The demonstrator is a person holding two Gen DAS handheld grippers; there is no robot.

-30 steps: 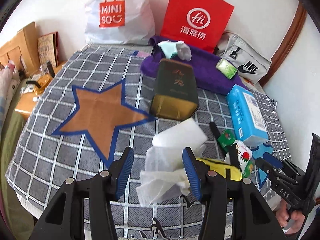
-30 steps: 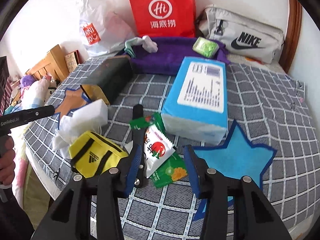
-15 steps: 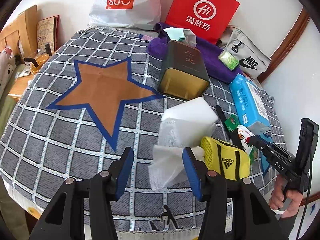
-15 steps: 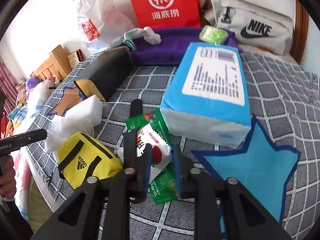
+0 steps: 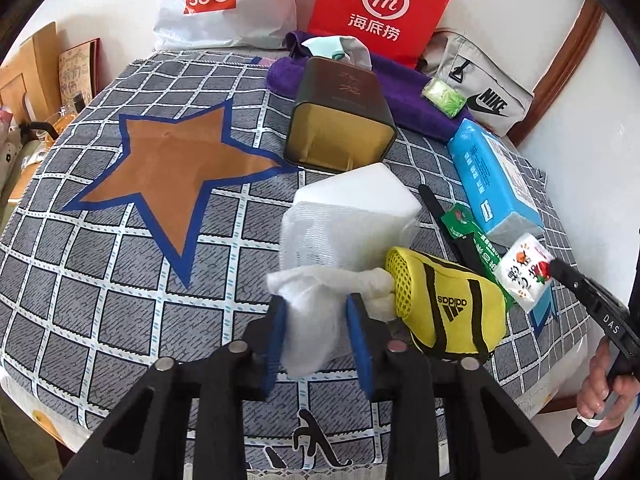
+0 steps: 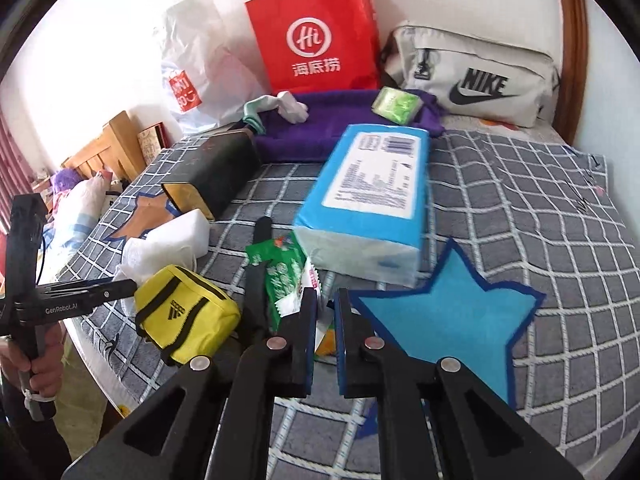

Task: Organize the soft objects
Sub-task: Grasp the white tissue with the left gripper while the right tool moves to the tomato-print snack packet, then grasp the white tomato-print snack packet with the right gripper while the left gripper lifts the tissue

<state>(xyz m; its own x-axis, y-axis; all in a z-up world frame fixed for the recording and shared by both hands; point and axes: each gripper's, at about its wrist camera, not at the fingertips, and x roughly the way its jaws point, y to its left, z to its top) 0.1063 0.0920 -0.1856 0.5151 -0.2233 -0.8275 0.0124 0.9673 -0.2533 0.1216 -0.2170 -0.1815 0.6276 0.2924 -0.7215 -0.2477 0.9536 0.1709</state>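
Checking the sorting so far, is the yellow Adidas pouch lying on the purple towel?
No, the yellow Adidas pouch lies on the checked cloth near the front edge, far from the purple towel at the back.

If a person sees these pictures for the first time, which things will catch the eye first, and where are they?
The red paper bag stands at the back against the wall. The brown star and the blue star lie flat on the checked cloth. In front, the yellow pouch sits beside the white tissue between the closing left claw.
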